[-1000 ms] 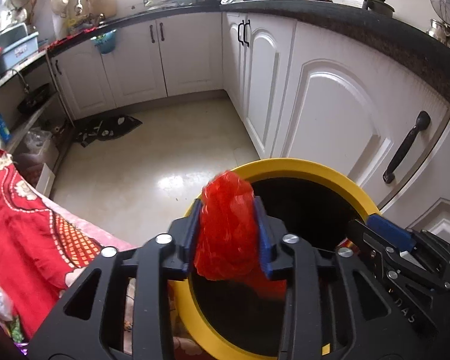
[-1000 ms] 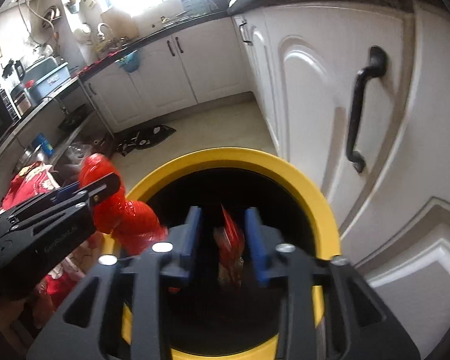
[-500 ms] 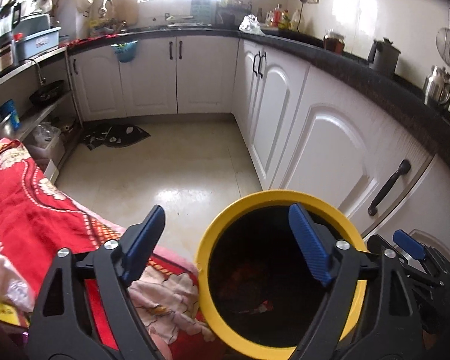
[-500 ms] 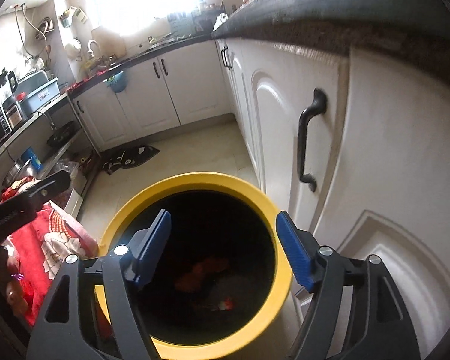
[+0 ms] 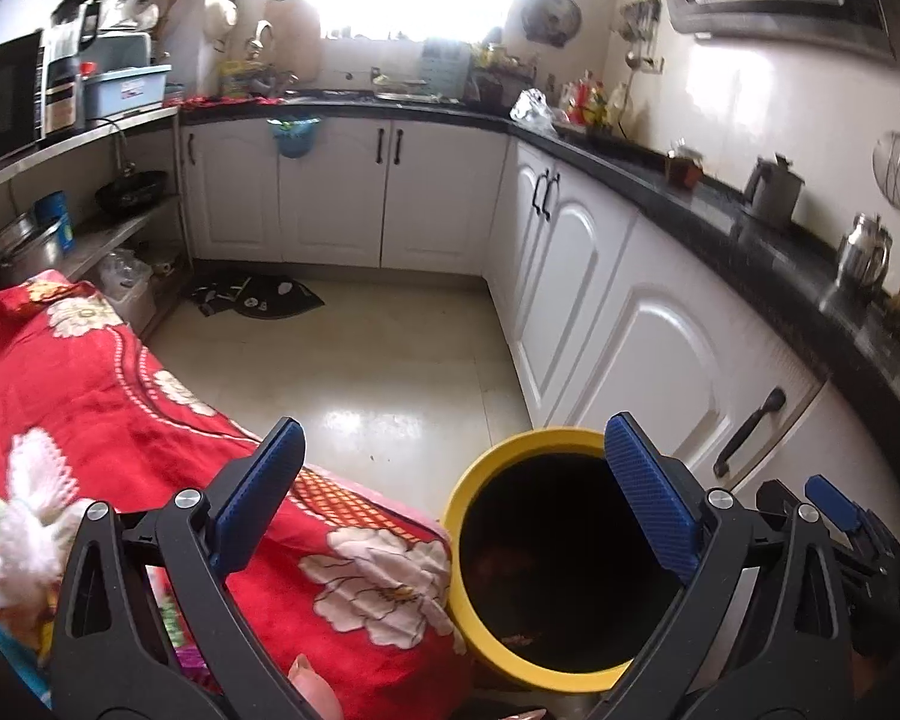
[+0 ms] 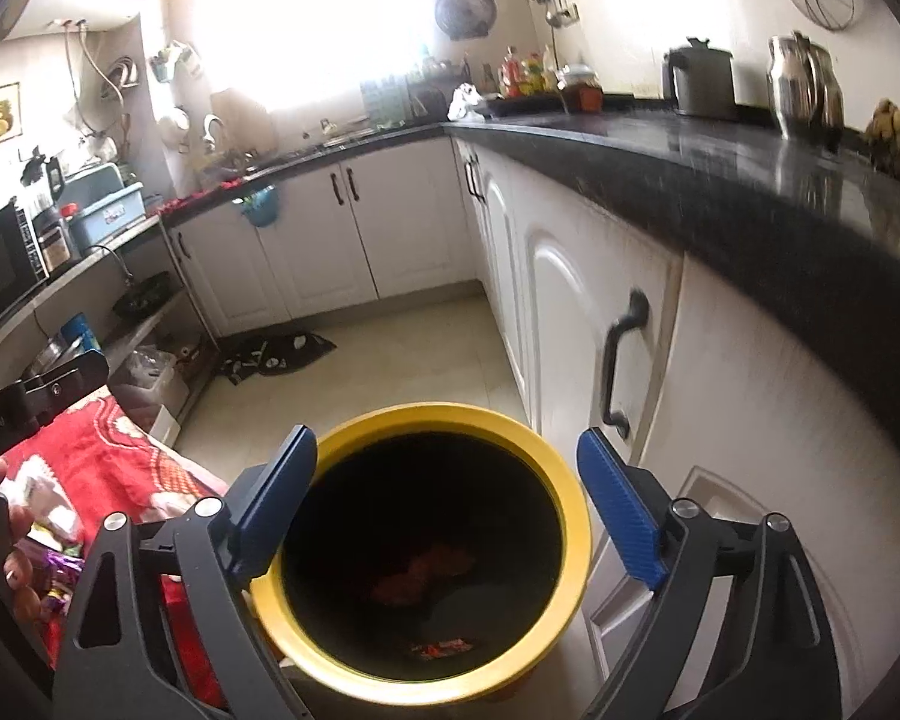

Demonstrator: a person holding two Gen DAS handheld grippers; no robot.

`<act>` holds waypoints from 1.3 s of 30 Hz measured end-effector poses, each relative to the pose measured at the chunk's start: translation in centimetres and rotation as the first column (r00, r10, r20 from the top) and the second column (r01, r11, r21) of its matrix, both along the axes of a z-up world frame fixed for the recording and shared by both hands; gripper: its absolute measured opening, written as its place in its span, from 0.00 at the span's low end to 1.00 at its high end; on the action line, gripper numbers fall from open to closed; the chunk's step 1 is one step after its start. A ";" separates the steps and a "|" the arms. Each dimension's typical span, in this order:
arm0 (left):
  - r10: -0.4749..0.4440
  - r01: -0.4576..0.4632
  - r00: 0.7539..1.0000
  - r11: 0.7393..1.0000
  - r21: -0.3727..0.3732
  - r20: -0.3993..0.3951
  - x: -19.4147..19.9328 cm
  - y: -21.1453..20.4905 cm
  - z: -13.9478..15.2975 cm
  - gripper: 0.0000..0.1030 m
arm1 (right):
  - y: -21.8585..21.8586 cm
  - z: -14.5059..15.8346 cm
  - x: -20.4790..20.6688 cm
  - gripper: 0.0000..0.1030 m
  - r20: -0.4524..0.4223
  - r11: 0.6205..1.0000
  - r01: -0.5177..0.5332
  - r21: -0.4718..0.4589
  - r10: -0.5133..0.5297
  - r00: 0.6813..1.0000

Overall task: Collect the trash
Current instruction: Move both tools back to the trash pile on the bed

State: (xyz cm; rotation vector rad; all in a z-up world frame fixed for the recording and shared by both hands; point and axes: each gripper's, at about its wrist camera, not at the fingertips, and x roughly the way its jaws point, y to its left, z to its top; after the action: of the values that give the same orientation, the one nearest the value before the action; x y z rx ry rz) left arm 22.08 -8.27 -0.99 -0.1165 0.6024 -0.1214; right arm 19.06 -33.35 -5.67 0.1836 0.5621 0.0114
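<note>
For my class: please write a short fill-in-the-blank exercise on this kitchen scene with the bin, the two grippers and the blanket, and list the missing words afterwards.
1. The rim of the bin is coloured ____.
2. Between the fingers of the right gripper, whose jaws are opening, there is ____.
3. The red trash lies ____ the bin.
4. The flowered blanket beside the bin is mainly ____.

Missing words: yellow; nothing; inside; red

Glossy plastic bin (image 6: pixel 573 531), fleecy cloth blanket (image 5: pixel 120 396), shiny tiled floor (image 5: pixel 390 372), polished stone counter (image 6: pixel 720 180).
</note>
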 end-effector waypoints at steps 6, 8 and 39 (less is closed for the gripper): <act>0.030 -0.028 0.999 0.999 -0.030 0.035 -2.1 2.2 1.8 0.89 | 1.8 2.4 -1.3 0.88 0.052 0.999 -0.032 -0.004 0.032 0.998; 0.039 -0.037 0.998 0.999 -0.039 0.047 -2.9 2.9 2.3 0.90 | 2.5 3.1 -1.8 0.89 0.066 0.999 -0.043 -0.003 0.043 0.997; 0.446 -0.444 0.892 0.895 -0.043 0.072 -13.5 23.3 3.7 0.90 | 18.5 4.7 -4.2 0.92 0.042 0.885 -0.464 0.031 0.463 0.885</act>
State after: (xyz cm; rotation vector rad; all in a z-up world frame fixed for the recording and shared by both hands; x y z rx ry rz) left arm 8.63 15.04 2.72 -0.2709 0.4800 0.3122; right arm 14.83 -14.81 -0.96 0.0839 0.5622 0.4935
